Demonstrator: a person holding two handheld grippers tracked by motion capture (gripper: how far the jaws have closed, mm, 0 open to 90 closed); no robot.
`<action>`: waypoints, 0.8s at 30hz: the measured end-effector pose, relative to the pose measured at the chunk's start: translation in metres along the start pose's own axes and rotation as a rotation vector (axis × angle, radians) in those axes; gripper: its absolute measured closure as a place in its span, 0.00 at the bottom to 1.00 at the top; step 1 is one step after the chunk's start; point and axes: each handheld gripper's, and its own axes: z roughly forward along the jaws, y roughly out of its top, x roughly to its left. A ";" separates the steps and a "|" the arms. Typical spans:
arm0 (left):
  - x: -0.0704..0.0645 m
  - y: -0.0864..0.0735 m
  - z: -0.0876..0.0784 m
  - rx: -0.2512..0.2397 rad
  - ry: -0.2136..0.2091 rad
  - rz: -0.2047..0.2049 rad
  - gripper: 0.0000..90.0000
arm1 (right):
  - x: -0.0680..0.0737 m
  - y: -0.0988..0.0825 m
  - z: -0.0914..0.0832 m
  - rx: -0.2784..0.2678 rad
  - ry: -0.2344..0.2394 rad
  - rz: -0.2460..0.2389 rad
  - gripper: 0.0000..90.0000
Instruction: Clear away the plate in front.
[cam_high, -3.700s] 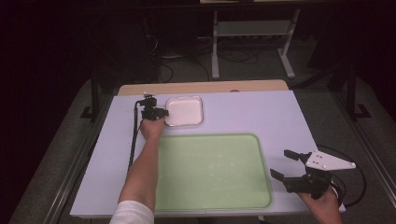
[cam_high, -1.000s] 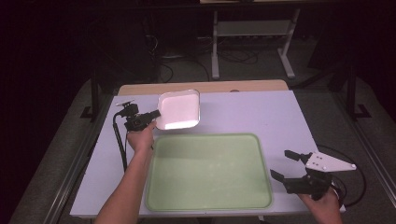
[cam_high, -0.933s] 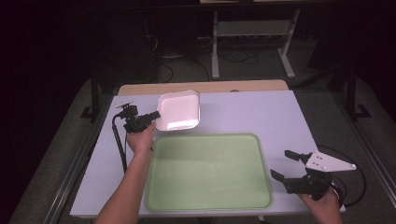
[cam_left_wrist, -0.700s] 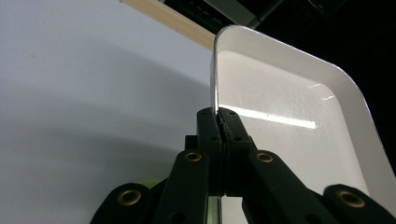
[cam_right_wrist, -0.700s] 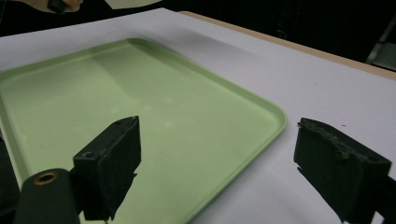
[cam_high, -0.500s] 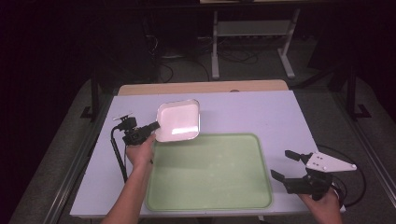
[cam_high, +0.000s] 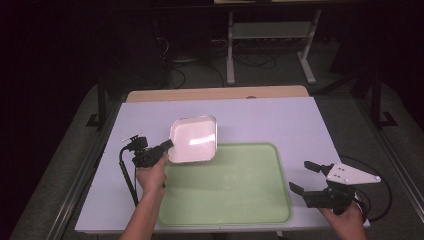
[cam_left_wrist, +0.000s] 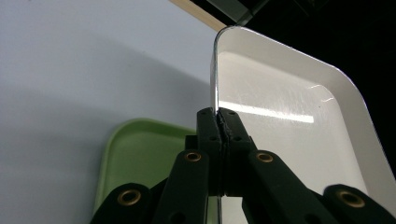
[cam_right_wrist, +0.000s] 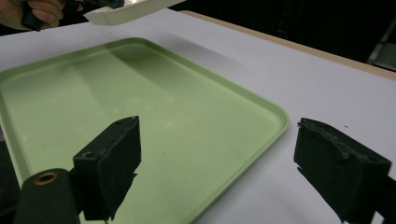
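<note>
Matte lavender table (cam_high: 280, 120), glossy rounded white tray (cam_high: 194, 140), smooth green tray (cam_high: 235, 185)

Fingers (cam_left_wrist: 219, 140) pinch white tray (cam_left_wrist: 289, 116) rim (green tray (cam_left_wrist: 140, 154) below).

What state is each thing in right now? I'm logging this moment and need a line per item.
white tray: lifted off the table, tilted, empty, gripped at its rim.
left gripper: fingers shut on the white tray's edge.
green tray: flat on the table, empty.
right gripper: fingers wide open, holding nothing, at the green tray's corner.
table: white top, bearing the green tray.
</note>
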 end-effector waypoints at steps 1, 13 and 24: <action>-0.001 -0.002 -0.001 0.002 0.000 0.004 0.99 | 0.000 0.000 0.000 0.000 0.001 0.000 0.16; -0.018 -0.027 -0.014 -0.007 -0.018 0.020 0.99 | 0.002 0.001 0.001 -0.002 0.003 -0.005 0.16; -0.038 -0.066 -0.014 0.014 0.001 0.063 0.99 | 0.002 0.001 0.002 0.000 0.008 -0.008 0.16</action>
